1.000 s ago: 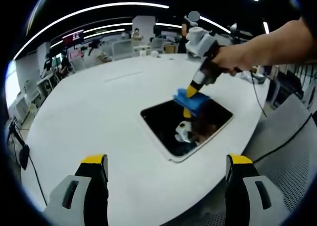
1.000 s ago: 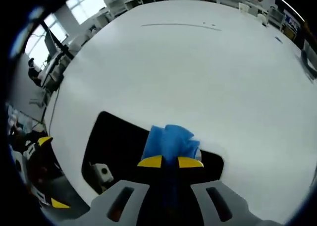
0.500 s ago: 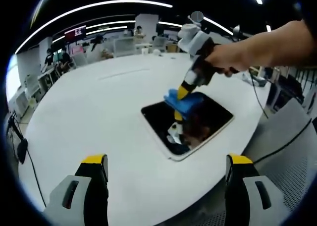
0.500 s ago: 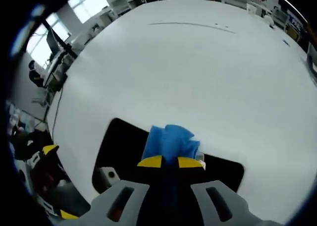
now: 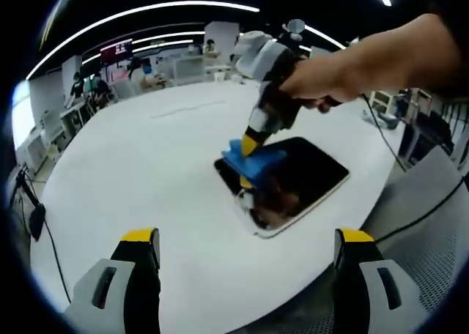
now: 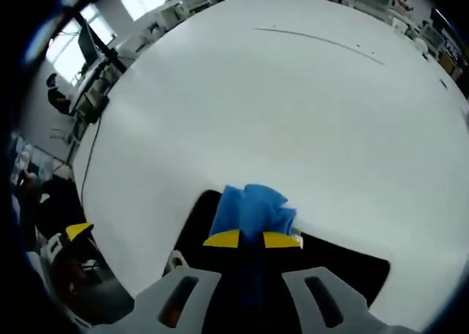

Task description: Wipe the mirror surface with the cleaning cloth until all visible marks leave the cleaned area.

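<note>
A dark rectangular mirror (image 5: 297,176) with a white rim lies flat on the white table (image 5: 132,180). My right gripper (image 5: 249,140), held in a person's hand (image 5: 322,78), presses a blue cleaning cloth (image 5: 249,162) onto the mirror's far left corner. In the right gripper view the yellow-tipped jaws are shut on the blue cloth (image 6: 253,208), which rests at the mirror's (image 6: 352,264) edge. My left gripper (image 5: 245,239) stands open low in its own view, well short of the mirror, with nothing between its fingers.
The big white table (image 6: 293,107) stretches far beyond the mirror, with a thin line marked across it. Desks, chairs, monitors and several people fill the office behind. A grey mesh chair (image 5: 432,224) and a black cable (image 5: 425,202) sit past the table's right edge.
The right gripper has slid the cloth leftward across the mirror to its left corner. The left gripper's view has barely shifted.
</note>
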{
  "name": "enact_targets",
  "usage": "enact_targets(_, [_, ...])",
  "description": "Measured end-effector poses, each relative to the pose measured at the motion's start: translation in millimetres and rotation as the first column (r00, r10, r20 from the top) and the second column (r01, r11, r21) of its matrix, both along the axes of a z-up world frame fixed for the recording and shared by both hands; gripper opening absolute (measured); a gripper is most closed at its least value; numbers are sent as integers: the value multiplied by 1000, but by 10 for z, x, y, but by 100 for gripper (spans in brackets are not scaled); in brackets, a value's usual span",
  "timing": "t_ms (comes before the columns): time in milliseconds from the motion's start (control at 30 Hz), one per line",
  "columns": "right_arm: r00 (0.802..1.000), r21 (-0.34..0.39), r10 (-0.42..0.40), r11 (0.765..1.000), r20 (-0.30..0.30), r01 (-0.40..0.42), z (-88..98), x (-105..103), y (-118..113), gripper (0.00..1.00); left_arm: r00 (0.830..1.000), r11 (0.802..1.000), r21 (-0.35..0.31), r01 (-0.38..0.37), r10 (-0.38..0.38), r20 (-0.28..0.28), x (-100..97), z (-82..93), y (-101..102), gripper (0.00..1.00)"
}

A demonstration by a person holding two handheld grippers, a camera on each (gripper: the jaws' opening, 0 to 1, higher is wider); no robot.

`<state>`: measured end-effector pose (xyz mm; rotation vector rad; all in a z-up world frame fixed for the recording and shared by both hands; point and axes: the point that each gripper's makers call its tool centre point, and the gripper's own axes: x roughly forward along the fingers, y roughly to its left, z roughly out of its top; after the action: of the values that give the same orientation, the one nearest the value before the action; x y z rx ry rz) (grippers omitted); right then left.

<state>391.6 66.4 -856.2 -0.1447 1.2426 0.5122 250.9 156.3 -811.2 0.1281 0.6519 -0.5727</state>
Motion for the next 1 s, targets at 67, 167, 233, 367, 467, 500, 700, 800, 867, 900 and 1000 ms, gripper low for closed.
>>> enact_targets(67, [1000, 2, -3, 1000, 0, 3, 5, 0, 38, 4, 1000, 1000, 11, 27, -26, -4, -15, -22, -37, 100])
enact_targets(167, [1000, 5, 5, 1000, -6, -5, -1, 12, 127, 4, 1000, 999, 12, 31, -31, 3, -15, -15, -42, 100])
enact_targets(233, [1000, 6, 14, 1000, -6, -14, 13, -6, 179, 4, 1000, 1000, 9, 25, -25, 1, -13, -15, -33, 100])
enact_targets(367, [1000, 2, 23, 1000, -4, -23, 8, 10, 245, 4, 1000, 1000, 11, 27, -27, 5, -9, -13, -32, 100])
enact_targets(467, [1000, 8, 13, 1000, -14, -13, 13, 23, 267, 4, 1000, 1000, 11, 28, -29, 5, 3, -28, -28, 100])
enact_targets(500, [1000, 8, 4, 1000, -20, -4, 28, 7, 267, 4, 1000, 1000, 12, 27, -27, 4, 2, -31, -26, 100])
enact_targets(700, [1000, 21, 3, 1000, -17, -3, 36, -15, 256, 3, 999, 1000, 9, 25, -25, 45, 44, 35, -23, 99])
enact_targets(800, [1000, 20, 3, 1000, -16, -3, 53, -35, 263, 3, 999, 999, 21, 37, -38, 19, 21, -13, -37, 99])
enact_targets(867, [1000, 9, 9, 1000, -15, -9, 44, -22, 268, 3, 999, 999, 14, 40, -40, 25, 24, -2, -44, 99])
enact_targets(900, [1000, 8, 9, 1000, -16, -9, 39, -15, 265, 3, 999, 999, 12, 38, -38, 29, 27, 5, -40, 99])
enact_targets(1000, [1000, 22, 11, 1000, -25, -11, 39, -6, 255, 3, 1000, 1000, 7, 10, -10, 28, 43, 11, 4, 99])
